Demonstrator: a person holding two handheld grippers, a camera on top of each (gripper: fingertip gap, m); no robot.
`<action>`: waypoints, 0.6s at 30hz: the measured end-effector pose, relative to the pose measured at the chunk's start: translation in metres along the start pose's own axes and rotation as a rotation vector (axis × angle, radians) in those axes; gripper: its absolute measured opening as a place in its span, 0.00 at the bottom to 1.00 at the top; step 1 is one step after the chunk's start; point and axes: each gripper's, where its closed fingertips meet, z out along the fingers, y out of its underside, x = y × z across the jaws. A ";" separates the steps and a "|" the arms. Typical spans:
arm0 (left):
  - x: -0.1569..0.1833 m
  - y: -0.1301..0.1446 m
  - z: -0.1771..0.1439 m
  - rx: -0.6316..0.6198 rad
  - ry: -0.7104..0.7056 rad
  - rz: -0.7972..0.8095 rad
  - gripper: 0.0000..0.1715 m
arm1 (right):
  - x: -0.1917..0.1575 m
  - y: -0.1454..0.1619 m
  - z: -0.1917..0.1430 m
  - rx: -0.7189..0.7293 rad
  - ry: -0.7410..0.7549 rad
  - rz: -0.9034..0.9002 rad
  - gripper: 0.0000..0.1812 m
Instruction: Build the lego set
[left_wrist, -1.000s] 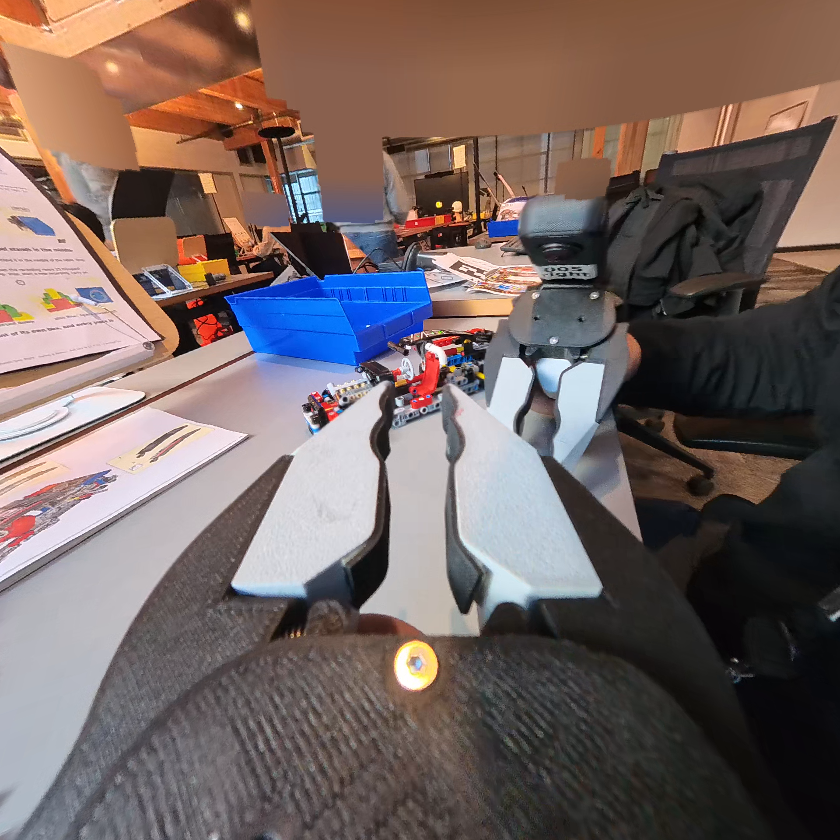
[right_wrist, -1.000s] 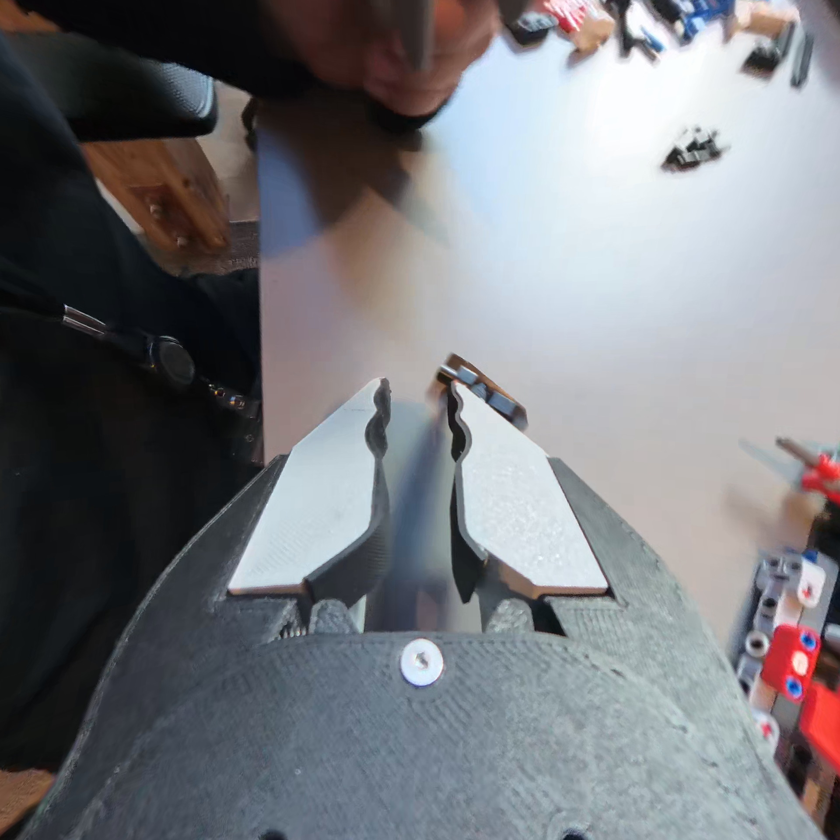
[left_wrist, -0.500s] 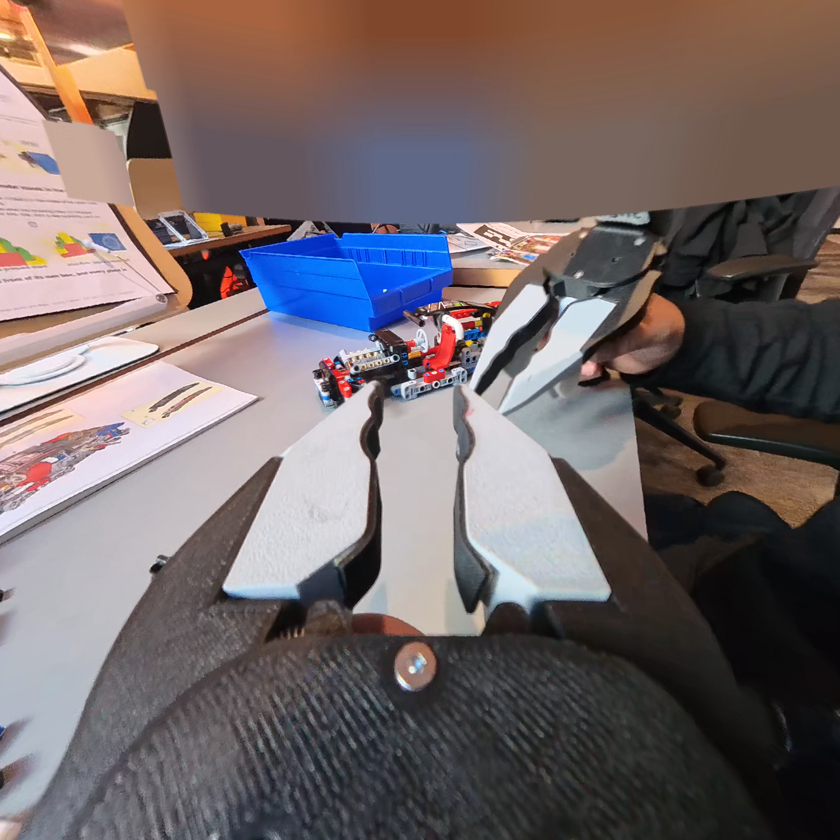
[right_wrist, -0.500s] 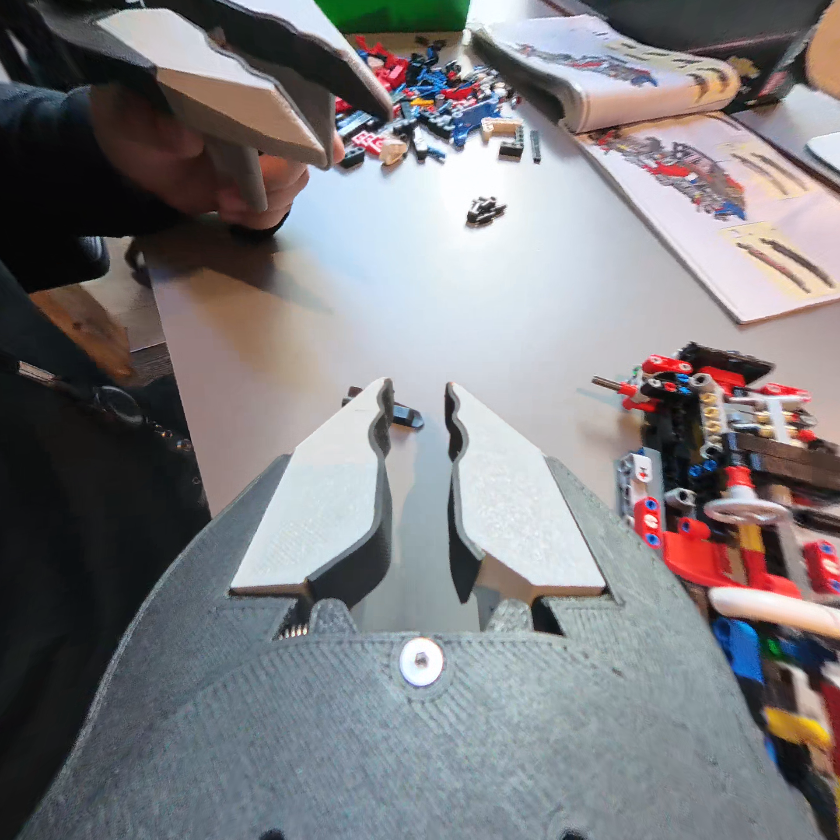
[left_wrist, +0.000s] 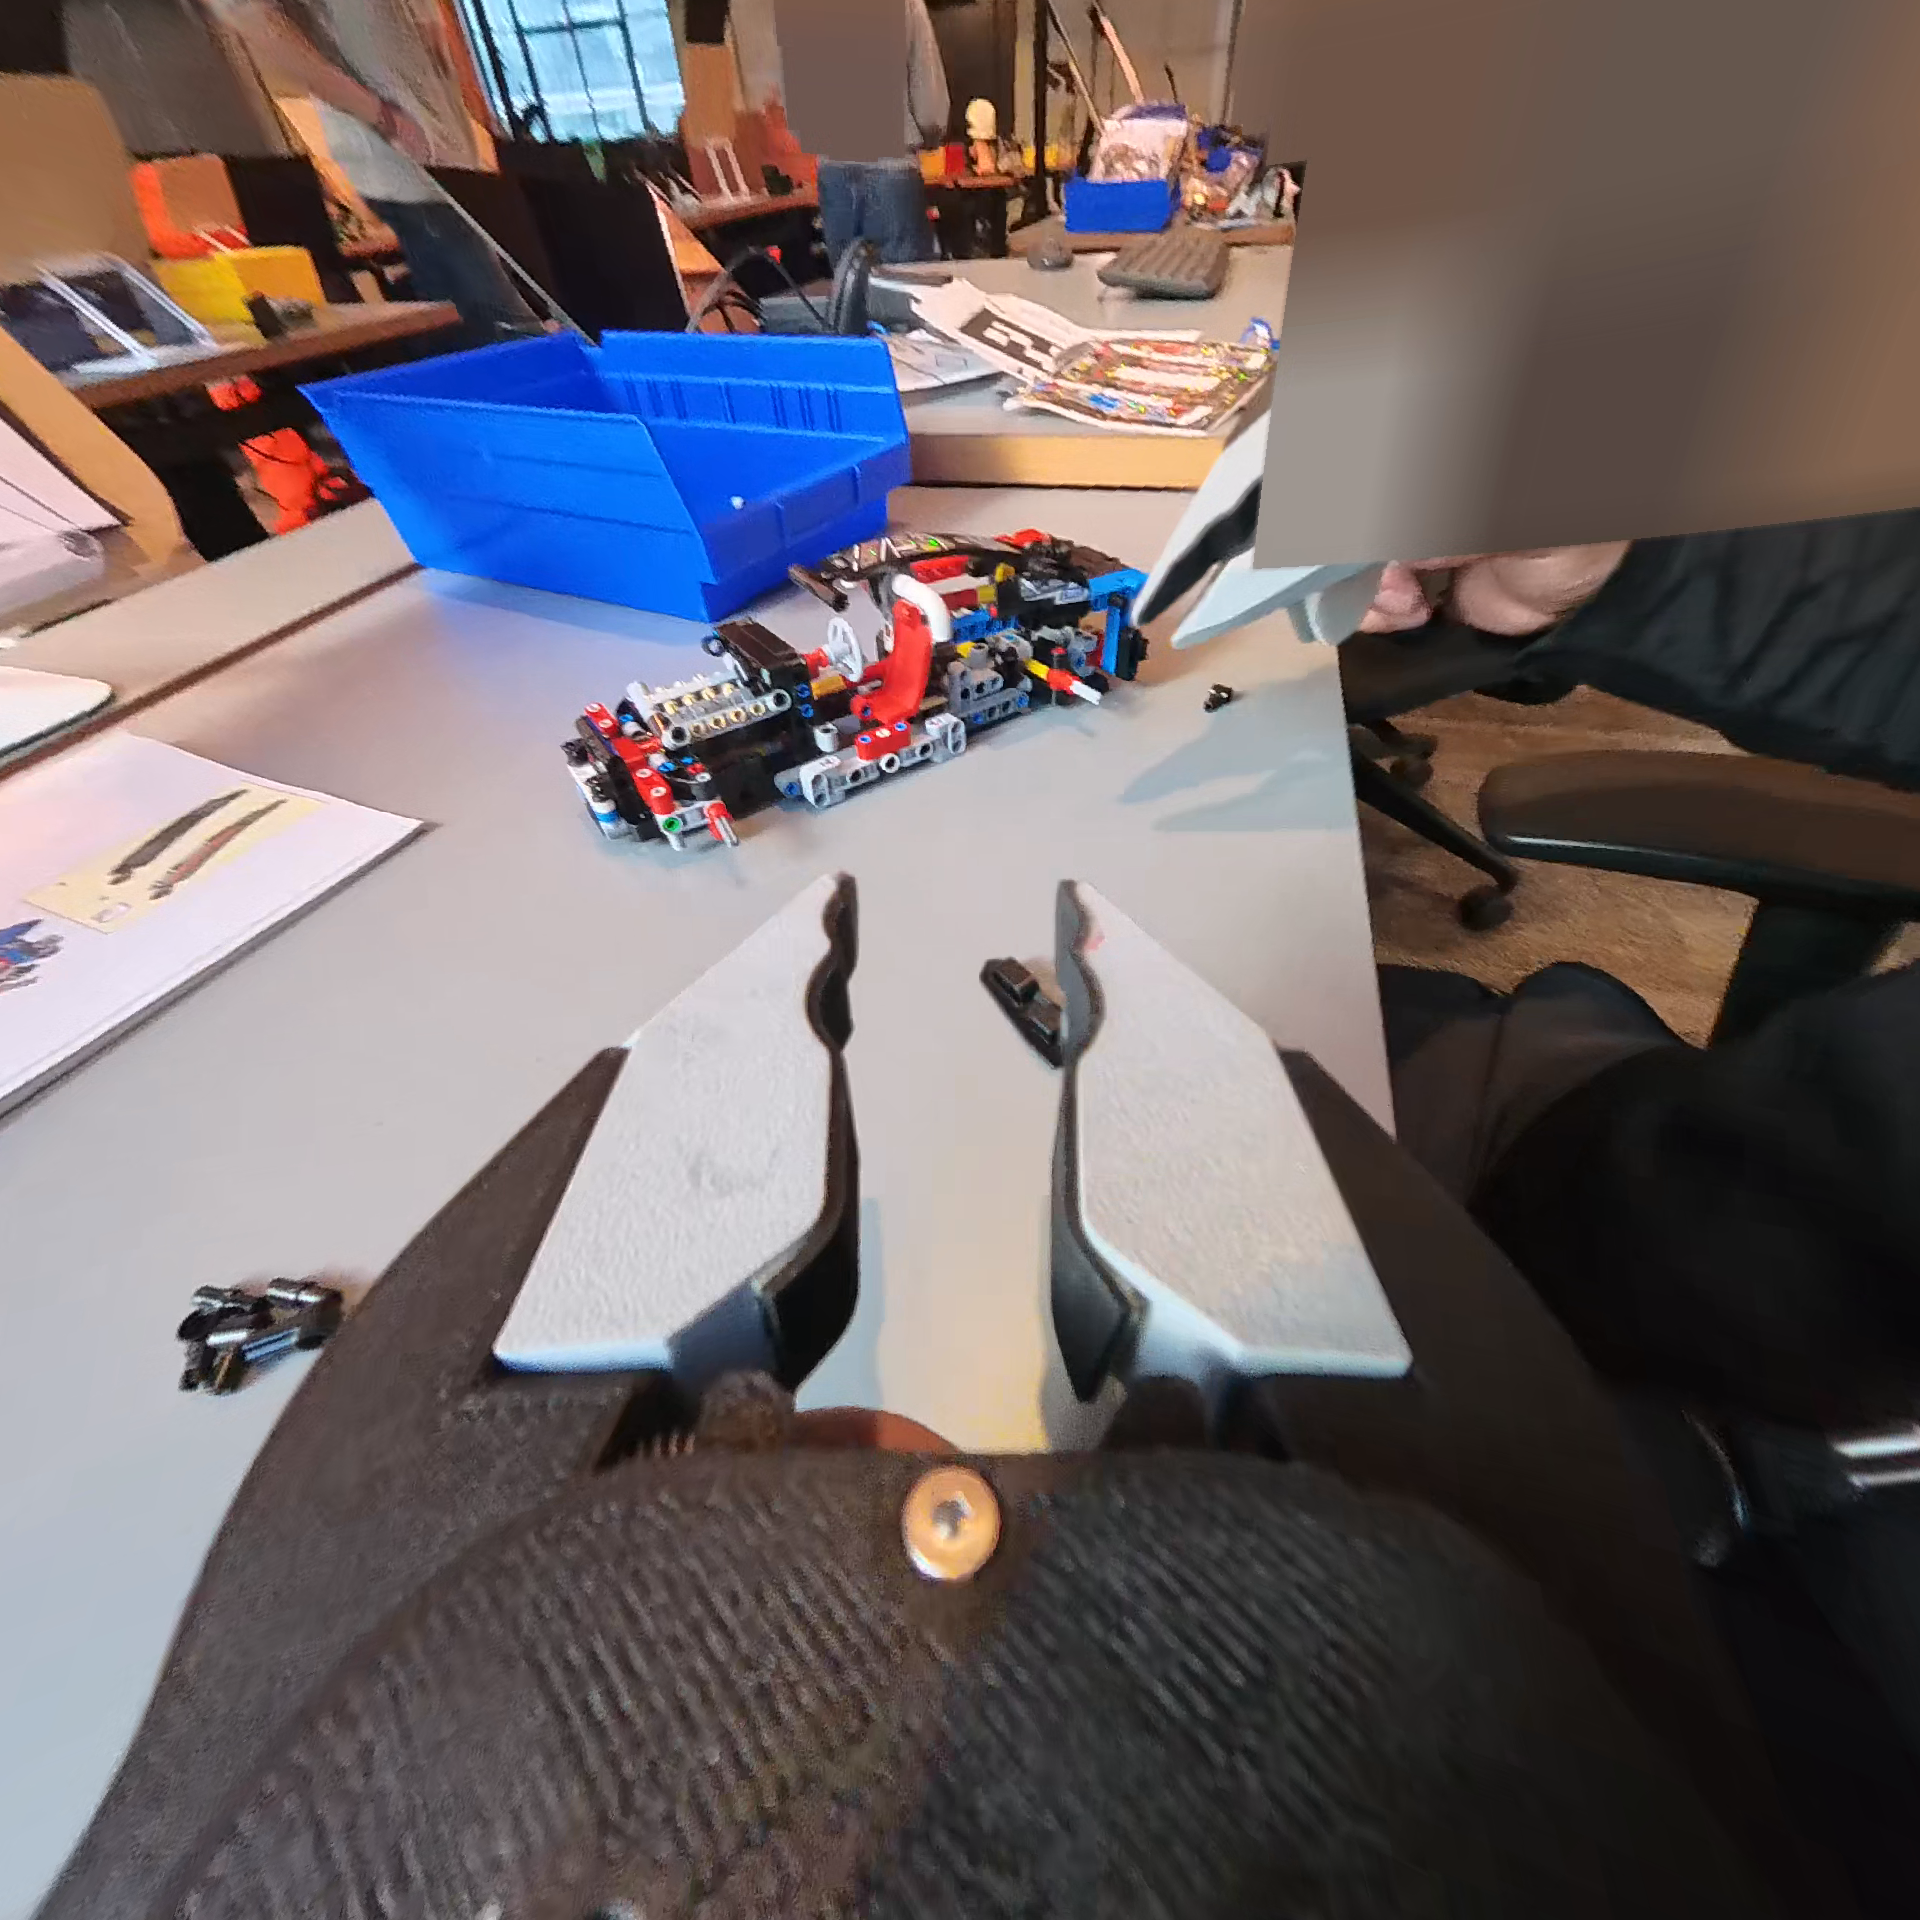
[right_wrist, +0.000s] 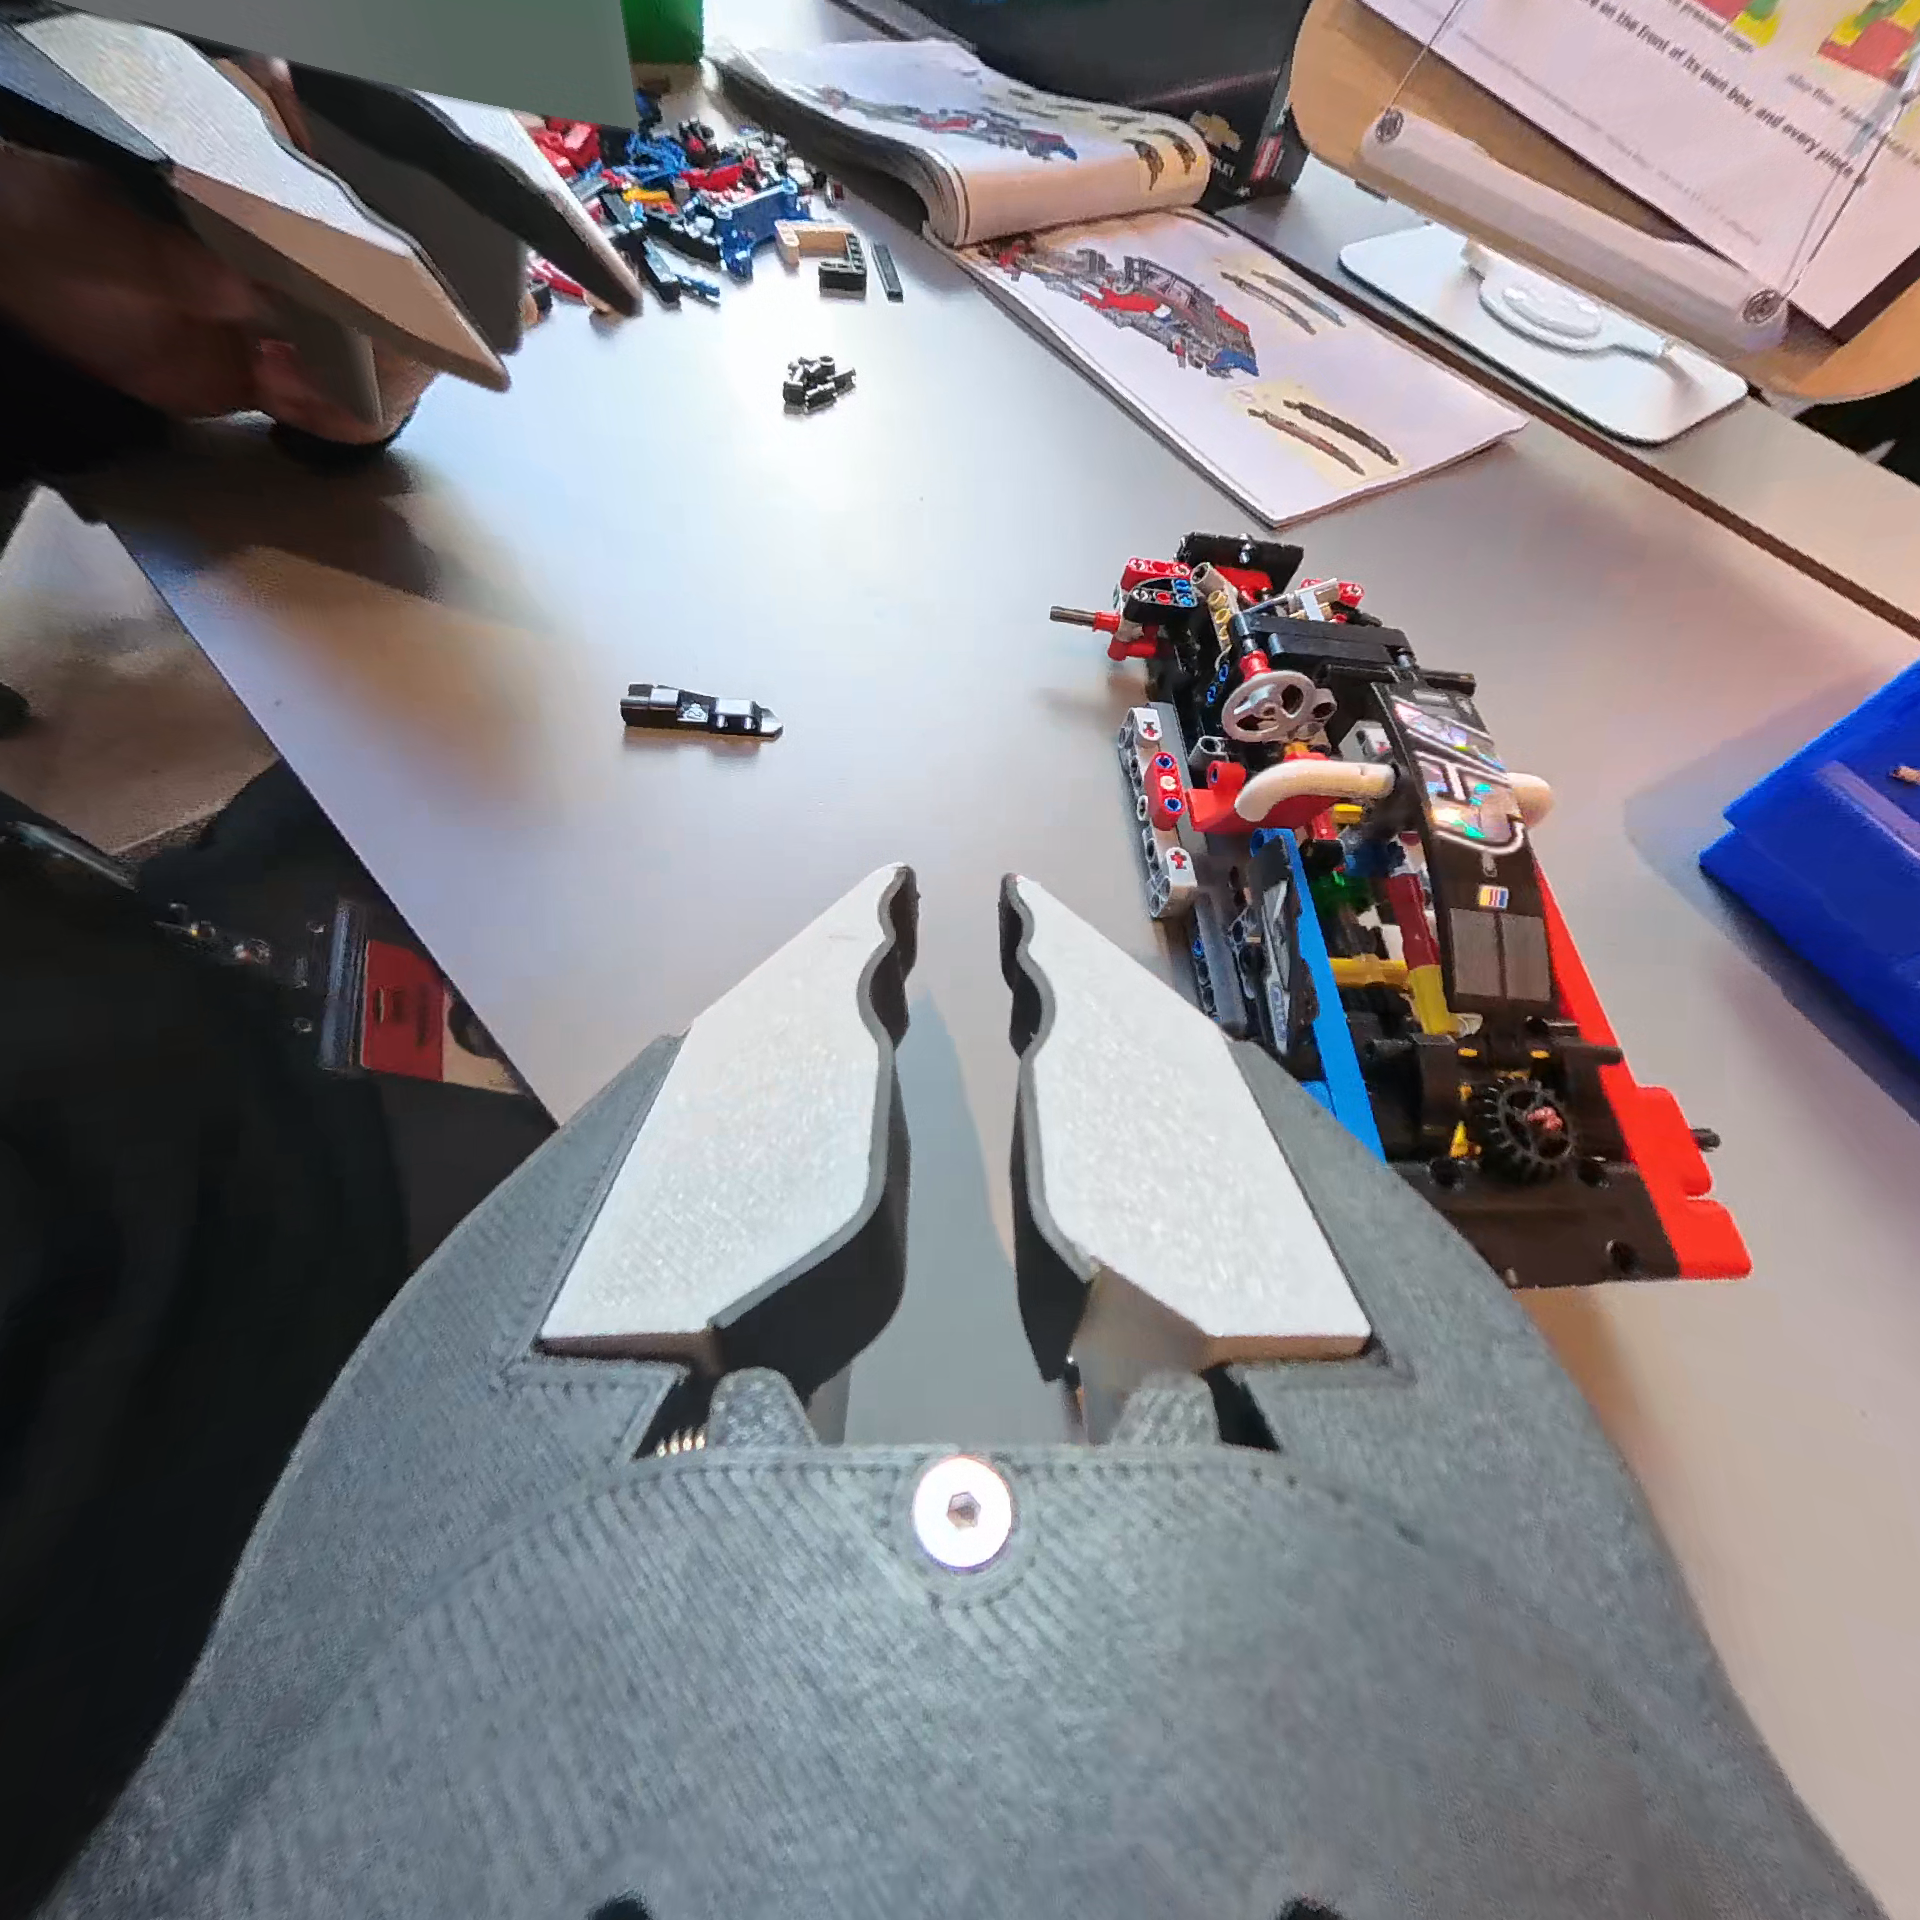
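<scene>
Lying on the smooth grey table (right_wrist: 831, 540), the half-built, knobbly red, blue and black plastic lego car (right_wrist: 1382, 904) sits at two o'clock of the empty, narrowly parted right gripper (right_wrist: 958, 914); the left gripper (left_wrist: 951, 935) gapes wider beside a small black brick (left_wrist: 1023, 992).

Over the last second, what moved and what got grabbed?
Left tool dipped toward the table; the small black piece now lies by its right fingertip. Right tool swung up from facing straight down at the table and sits beside the car model. Both are open, nothing grabbed. Model, blue bin and manual unmoved.
</scene>
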 end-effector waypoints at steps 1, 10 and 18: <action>0.001 0.001 0.001 -0.008 0.012 -0.001 0.21 | -0.002 0.000 0.001 0.014 -0.008 -0.006 0.07; 0.006 -0.004 0.001 0.025 0.031 0.027 0.19 | -0.027 -0.009 0.022 0.049 -0.145 -0.088 0.06; 0.005 -0.005 0.001 0.034 0.016 0.046 0.19 | -0.043 -0.024 0.049 0.075 -0.250 -0.111 0.06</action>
